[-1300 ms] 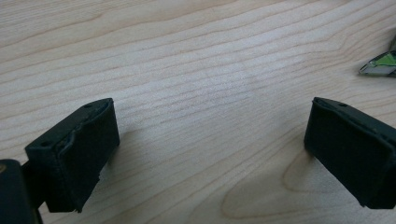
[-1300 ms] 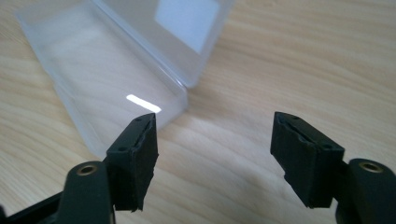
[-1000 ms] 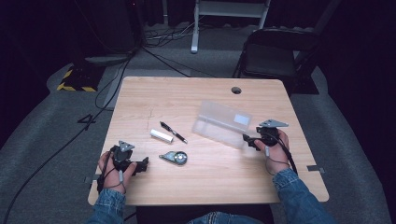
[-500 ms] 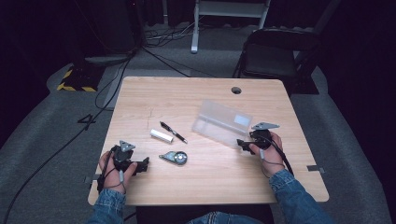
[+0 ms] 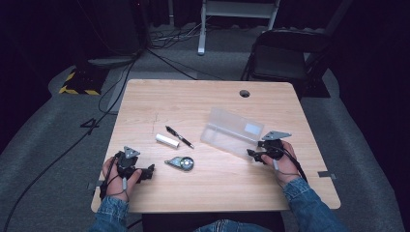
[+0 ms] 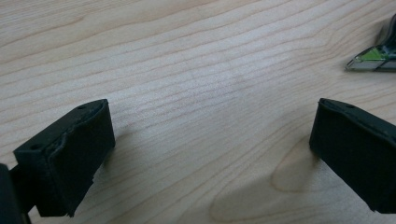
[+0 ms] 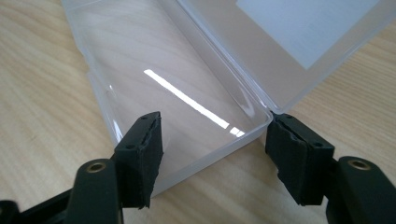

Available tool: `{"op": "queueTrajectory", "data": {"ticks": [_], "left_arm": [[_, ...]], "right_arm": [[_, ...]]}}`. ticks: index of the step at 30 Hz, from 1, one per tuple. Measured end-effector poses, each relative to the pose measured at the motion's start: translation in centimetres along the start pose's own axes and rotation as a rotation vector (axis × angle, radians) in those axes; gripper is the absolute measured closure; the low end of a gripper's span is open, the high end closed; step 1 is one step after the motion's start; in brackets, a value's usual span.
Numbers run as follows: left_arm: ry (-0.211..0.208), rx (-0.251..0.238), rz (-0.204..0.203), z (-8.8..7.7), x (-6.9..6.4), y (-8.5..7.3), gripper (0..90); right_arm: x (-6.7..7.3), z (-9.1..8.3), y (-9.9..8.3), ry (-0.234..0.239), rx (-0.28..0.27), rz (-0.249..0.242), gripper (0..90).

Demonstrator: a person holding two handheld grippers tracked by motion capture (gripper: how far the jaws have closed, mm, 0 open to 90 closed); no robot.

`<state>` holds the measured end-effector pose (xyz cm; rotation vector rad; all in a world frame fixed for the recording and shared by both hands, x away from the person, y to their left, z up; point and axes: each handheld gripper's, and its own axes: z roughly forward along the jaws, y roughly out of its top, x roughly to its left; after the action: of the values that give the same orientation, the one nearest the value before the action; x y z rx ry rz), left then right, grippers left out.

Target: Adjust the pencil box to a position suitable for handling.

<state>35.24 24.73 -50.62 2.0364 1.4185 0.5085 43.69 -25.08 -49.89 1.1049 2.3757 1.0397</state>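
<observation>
From the high view, we see the clear plastic hinged box [image 5: 233, 131] lying open on the right half of the light wooden desk [image 5: 145, 101], nothing inside it. To its left lie the black pen [image 5: 178, 136], the short white cylinder [image 5: 167, 140] and the small grey teardrop-shaped tool [image 5: 180, 163], all apart from the box. We judge the work barely begun: the box is open, but nothing is packed yet. The right gripper [image 5: 256, 155] sits low at the box's near right corner, hand resting on the desk behind it. The left gripper [image 5: 145, 171] rests near the near left edge, pointing right toward the teardrop tool.

In the left gripper view, we find its fingers [image 6: 70, 154] spread wide over bare wood, the teardrop tool's tip at the far right.

In the right gripper view, the fingers [image 7: 140, 156] have just been closing and straddle the box's near corner, one inside the tray, one outside; they are not yet pressing on it.
</observation>
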Motion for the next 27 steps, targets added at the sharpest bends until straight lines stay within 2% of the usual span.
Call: {"op": "queueTrajectory", "data": {"ticks": [5,9,12,27], "left_arm": [[-0.013,0.0,0.013,-0.1,-0.1,-0.2,0.4],[-0.02,0.002,0.029,-0.2,-0.1,-0.2,0.4],[-0.026,0.0,0.027,-0.2,-0.1,-0.2,0.3],[-0.034,0.0,0.04,0.1,-0.2,0.1,0.1]], "right_arm": [[0.4,-1.0,-0.9,0.027,0.001,-0.027,37.4],[0.4,-1.8,-1.7,0.083,-0.005,-0.074,37.5],[0.4,-2.2,-2.2,0.118,-0.006,-0.103,37.7],[2.0,-3.9,-3.6,0.173,0.018,-0.155,37.4]]}}
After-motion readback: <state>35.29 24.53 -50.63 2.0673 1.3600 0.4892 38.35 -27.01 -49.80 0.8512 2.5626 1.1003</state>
